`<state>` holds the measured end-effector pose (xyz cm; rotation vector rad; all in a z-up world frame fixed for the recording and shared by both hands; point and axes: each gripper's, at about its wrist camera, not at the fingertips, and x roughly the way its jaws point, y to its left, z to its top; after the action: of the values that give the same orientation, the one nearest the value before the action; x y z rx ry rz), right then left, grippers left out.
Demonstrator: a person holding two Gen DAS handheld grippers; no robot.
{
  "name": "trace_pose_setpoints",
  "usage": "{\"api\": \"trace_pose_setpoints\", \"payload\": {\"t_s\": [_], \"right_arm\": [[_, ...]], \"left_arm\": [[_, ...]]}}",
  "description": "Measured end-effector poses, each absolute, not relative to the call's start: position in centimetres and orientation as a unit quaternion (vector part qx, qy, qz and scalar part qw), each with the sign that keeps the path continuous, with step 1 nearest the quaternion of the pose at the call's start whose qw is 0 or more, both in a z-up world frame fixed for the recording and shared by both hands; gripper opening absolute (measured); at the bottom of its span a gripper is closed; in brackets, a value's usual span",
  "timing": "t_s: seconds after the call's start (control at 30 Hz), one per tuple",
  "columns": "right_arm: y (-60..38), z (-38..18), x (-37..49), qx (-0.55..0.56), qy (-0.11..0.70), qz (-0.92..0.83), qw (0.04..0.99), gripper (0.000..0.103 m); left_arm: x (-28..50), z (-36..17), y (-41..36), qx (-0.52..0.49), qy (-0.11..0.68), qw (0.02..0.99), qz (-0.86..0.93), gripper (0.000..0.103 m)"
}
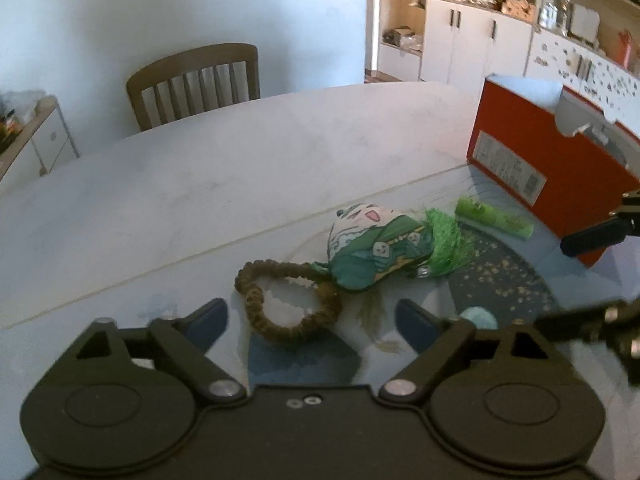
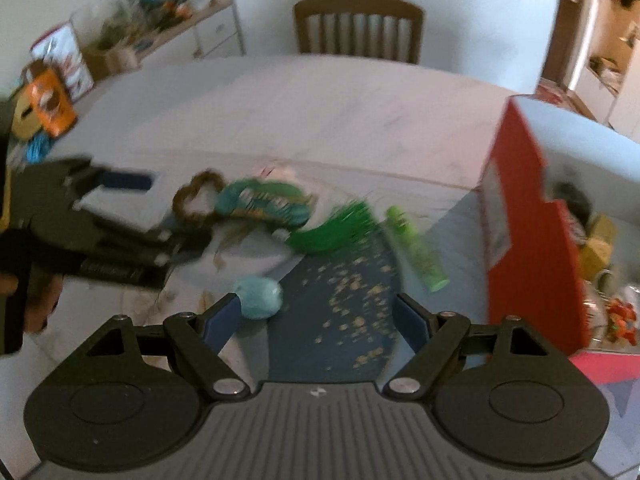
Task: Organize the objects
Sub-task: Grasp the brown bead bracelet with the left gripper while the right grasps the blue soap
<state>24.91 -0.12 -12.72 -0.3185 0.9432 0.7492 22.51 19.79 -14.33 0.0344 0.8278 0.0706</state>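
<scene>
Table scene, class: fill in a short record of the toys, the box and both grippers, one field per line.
Loop: brown fabric ring, attached to printed plush toy
Tassel: green, beside plush
Tube: green, near red box
Ball: light blue
Left gripper: open, empty
Right gripper: open, empty

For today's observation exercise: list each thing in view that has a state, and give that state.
Left gripper: open, empty.
Right gripper: open, empty.
Red cardboard box: open-topped, items inside.
Brown fabric scrunchie: lying flat.
Green cylindrical tube: lying on its side.
Pale blue fuzzy ball: resting beside the right gripper's finger.
</scene>
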Motion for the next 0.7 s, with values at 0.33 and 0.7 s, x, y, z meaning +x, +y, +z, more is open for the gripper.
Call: {"api": "trace_pose_setpoints", "payload": {"t_s": [0.33, 0.7], "right_arm": [[3.2, -15.0, 24.4, -0.177, 0.453, 0.374, 0.789, 0.083], [4.7, -16.4, 24.7, -0.193, 0.458, 0.369, 0.786, 0.070]], "left_arm": [[23.5, -15.9, 19.8, 0.073, 0.419, 0.905, -0.009, 0.055], [24.3, -15.9, 19.5, 0.095, 0.423, 0.901, -0.013, 0.030]]}}
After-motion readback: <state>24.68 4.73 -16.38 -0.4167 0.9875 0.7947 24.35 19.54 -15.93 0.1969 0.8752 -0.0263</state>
